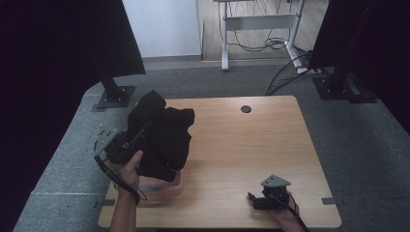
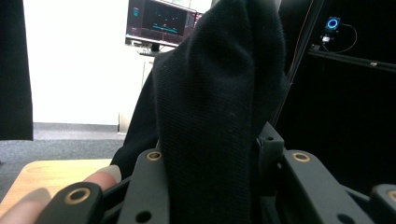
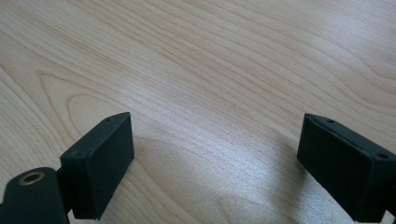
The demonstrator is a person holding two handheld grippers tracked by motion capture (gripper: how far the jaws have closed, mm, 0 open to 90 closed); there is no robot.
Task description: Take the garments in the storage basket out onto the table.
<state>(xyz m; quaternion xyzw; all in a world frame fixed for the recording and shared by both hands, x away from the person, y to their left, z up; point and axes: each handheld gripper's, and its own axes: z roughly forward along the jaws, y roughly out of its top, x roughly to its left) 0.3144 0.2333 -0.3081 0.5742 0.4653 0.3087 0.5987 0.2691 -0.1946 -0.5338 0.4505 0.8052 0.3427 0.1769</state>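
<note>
My left tool pinches black cloth above the counter; my right tool rests spread.

Lab or office recording bay. Wooden bench on grey carpet; black curtains either side; stand base plates; height-adjustable desk frame with loose cables; lit monitor behind.
</note>
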